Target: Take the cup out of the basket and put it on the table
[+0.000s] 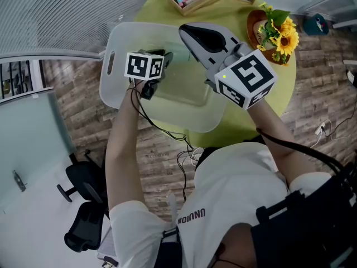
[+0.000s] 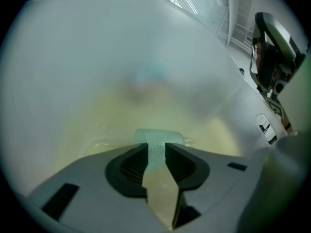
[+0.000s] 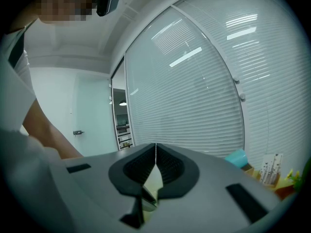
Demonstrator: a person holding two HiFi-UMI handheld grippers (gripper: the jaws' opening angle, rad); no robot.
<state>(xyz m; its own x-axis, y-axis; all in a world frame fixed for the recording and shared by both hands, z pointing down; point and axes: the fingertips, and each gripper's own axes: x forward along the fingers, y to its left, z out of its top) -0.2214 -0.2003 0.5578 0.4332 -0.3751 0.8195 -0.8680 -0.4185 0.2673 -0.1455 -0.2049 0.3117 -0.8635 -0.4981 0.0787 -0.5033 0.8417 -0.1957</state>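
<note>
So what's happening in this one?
A person works two handheld grippers over a translucent basket on a yellow-green table. The left gripper reaches down into the basket, and its jaws appear to press on a pale green cup that is not yet lifted out. The right gripper hangs level above the basket, jaws shut and empty.

Bright, even indoor light; the left gripper view is hazy and soft, and both gripper views curve into dark corners.

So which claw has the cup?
The left claw, down in the clear basket, pinches the pale green cup. The right claw is closed on nothing.
</note>
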